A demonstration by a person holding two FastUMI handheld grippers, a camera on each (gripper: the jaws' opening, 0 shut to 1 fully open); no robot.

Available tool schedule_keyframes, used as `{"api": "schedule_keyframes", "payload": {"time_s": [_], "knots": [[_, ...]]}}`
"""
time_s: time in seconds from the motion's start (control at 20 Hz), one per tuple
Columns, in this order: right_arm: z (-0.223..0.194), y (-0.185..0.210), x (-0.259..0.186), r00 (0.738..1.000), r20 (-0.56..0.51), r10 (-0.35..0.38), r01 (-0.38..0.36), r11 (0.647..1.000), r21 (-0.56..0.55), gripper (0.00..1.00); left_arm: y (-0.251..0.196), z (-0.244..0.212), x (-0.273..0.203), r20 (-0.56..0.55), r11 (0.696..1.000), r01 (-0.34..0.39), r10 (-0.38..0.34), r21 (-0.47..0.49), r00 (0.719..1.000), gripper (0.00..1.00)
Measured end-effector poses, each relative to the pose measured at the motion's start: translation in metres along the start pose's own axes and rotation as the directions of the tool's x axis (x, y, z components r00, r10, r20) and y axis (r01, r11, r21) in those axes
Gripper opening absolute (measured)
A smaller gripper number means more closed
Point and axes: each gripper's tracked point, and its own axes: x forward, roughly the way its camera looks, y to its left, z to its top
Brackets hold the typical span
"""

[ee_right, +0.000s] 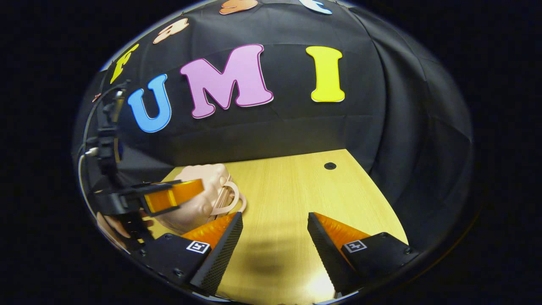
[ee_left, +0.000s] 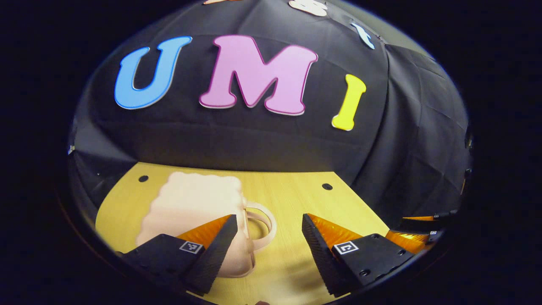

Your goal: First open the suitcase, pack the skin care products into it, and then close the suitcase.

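**Pink suitcase lies closed on the table**

The pink suitcase (ee_left: 192, 212) lies at about 9 o'clock on the table (ee_left: 288, 203), handle toward 3 o'clock. The left gripper (ee_left: 269, 241) hovers beside the handle, fingers spread and holding nothing; the right gripper (ee_right: 275, 241) likewise spread, over bare wood.

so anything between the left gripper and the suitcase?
Nothing visible. In the left gripper view the left gripper is open, and the pink suitcase lies shut on the wooden table just ahead of it, handle toward the gap between the fingers. Only bare tabletop lies between them.
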Motion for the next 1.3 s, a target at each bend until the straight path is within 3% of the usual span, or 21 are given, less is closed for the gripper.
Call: {"api": "schedule_keyframes", "payload": {"time_s": [0.2, 0.4, 0.65, 0.9, 1.3], "knots": [[-0.001, 0.025, -0.03, 0.999, 0.038, -0.004, 0.004, 1.0, -0.012, 0.98, 0.028, 0.025, -0.086, 0.096, 0.999, -0.054, 0.054, -0.005, 0.994, 0.96], [-0.003, 0.053, -0.064, 0.997, 0.083, 0.004, -0.001, 0.999, -0.033, 0.98, 0.046, 0.021, -0.142, 0.149, 0.996, -0.094, 0.092, 0.01, 0.985, 0.96], [-0.002, 0.081, -0.101, 0.979, 0.206, 0.015, 0.006, 0.995, -0.099, 0.98, 0.052, 0.013, -0.177, 0.207, 0.996, -0.094, 0.093, -0.004, 0.974, 0.96], [-0.022, 0.1, -0.123, 0.981, 0.189, 0.041, -0.018, 0.992, -0.125, 0.98, 0.054, 0.011, -0.207, 0.24, 0.991, -0.129, 0.131, -0.024, 0.962, 0.96], [-0.046, 0.122, -0.137, 0.984, 0.162, 0.079, -0.053, 0.986, -0.156, 0.98, 0.056, -0.008, -0.215, 0.217, 0.993, -0.122, 0.119, 0.001, 0.969, 0.96]]}}
